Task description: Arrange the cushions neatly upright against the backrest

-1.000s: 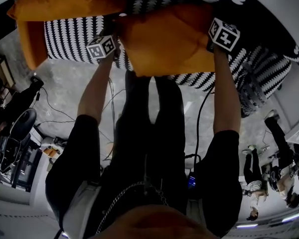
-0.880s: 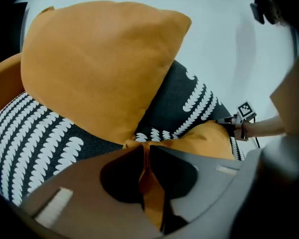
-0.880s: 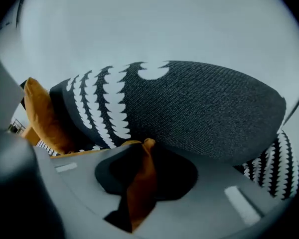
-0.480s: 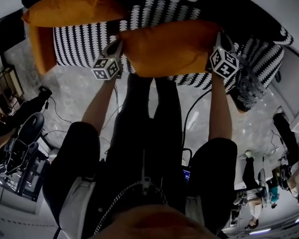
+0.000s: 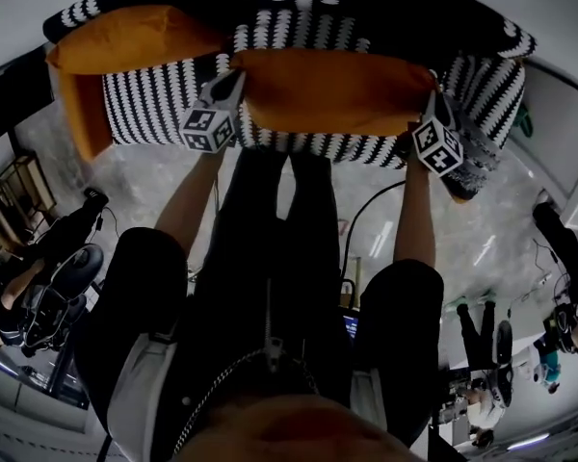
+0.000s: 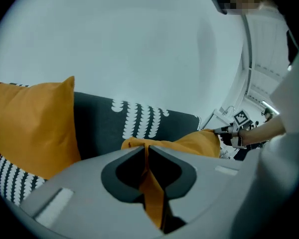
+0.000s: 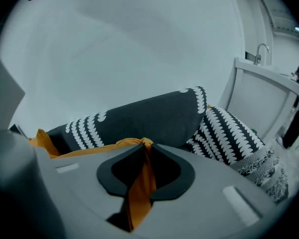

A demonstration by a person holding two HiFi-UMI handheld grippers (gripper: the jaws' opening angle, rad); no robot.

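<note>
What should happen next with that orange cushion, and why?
Probably tip the orange cushion up and back against the backrest. The left hand-held gripper pinches one corner and the right hand-held gripper is closing its jaws on the other, yet the cushion seems to lie flat and low.

The orange cushion (image 5: 337,89) at twelve o'clock in the head view is plain, saturated orange with no print. The second orange cushion (image 5: 125,41), at ten o'clock, has the same flat colour. The sofa (image 5: 154,104) is black with tight rows of white scallop marks. Its backrest (image 6: 94,118) is largely plain charcoal, with one cluster of the white scallops. A patterned cushion (image 7: 229,133) at two o'clock repeats the black-and-white scallops and has a speckled grey edge. The floor (image 5: 154,181) is mottled grey, like marble. The wall (image 6: 139,44) is plain pale grey-white. The left gripper (image 6: 145,153) has a light grey shell and black pads, and its marker cube (image 5: 209,128) is white with black squares. The person's trousers (image 5: 270,248) are black.
</note>
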